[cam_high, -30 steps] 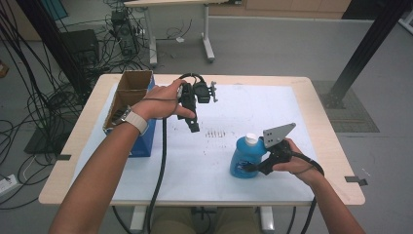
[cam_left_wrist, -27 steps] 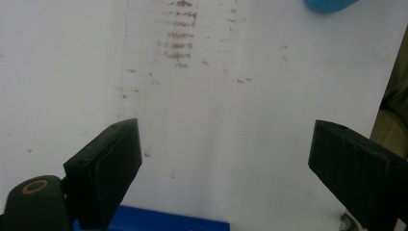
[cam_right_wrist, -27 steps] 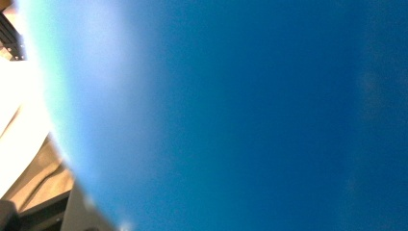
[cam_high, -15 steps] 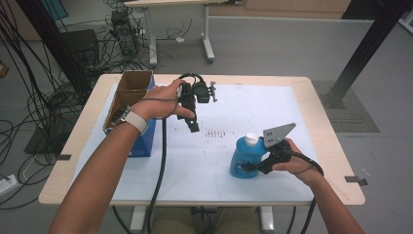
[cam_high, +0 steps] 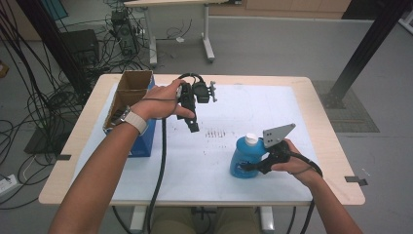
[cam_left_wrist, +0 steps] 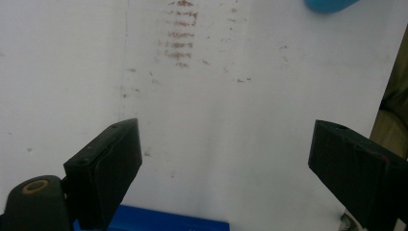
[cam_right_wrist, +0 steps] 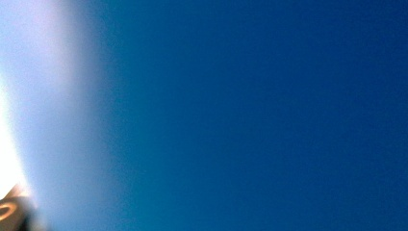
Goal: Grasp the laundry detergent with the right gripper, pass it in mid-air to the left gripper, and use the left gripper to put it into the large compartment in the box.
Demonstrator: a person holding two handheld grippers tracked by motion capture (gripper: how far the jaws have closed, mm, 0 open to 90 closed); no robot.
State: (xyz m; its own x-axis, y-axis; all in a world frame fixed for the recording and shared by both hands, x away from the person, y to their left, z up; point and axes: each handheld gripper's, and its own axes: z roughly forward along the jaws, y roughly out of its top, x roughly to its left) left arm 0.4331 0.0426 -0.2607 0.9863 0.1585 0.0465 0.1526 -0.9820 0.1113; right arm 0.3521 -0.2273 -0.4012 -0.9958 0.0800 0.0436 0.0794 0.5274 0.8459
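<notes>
A blue bottle (cam_high: 245,157) with a white cap stands on the white sheet at the front right. My right gripper (cam_high: 247,168) reaches in from the right, and its jaws have just been closing on the bottle's lower body, which sits between them. In the right gripper view the bottle's blue wall (cam_right_wrist: 240,115) is blurred and very close. My left gripper (cam_high: 193,125) hangs above the sheet's middle, pointing down. Its jaws stand wide apart with nothing between them (cam_left_wrist: 226,144). The bottle's edge (cam_left_wrist: 329,5) peeks in at the top of that view.
An open cardboard box with blue sides (cam_high: 129,105) stands at the table's left. Brown smudge marks (cam_high: 216,133) dot the white sheet (cam_high: 292,107) between the grippers. Cables trail from both grippers toward the front edge. Desks and cable tangles stand beyond the table.
</notes>
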